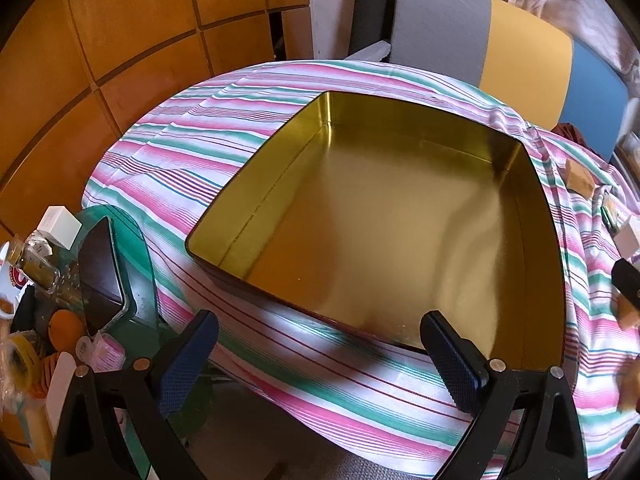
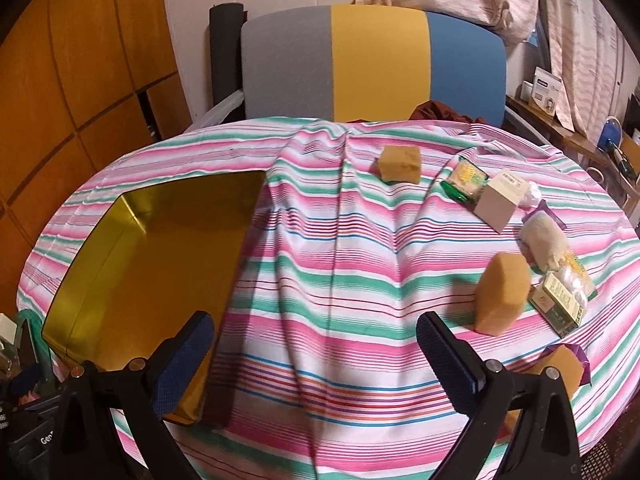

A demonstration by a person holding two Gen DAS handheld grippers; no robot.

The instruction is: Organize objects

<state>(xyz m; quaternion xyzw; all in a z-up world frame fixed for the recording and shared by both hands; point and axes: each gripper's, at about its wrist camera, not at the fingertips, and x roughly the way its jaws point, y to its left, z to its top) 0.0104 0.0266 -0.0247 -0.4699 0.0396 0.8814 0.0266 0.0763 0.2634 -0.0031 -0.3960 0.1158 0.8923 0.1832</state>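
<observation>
Two fisheye views, each looking forward along a hand-held gripper from the near edge of the surface, angled downward. The left wrist view sits close above the open gold tin point(image 1: 380, 216), which fills most of its frame. The right wrist view sits farther right and takes in more of the striped cloth point(image 2: 320, 264), with the tin point(image 2: 148, 256) at its left edge. Both share the tin, the cloth and the grey, yellow and blue chair back point(image 2: 376, 60) beyond (seen at upper right point(image 1: 520, 56) from the left).

tin point(image 2: 132, 272) left on cloth point(image 2: 340, 280) | sponges point(image 2: 502, 294), boxes point(image 2: 498, 204) right
</observation>
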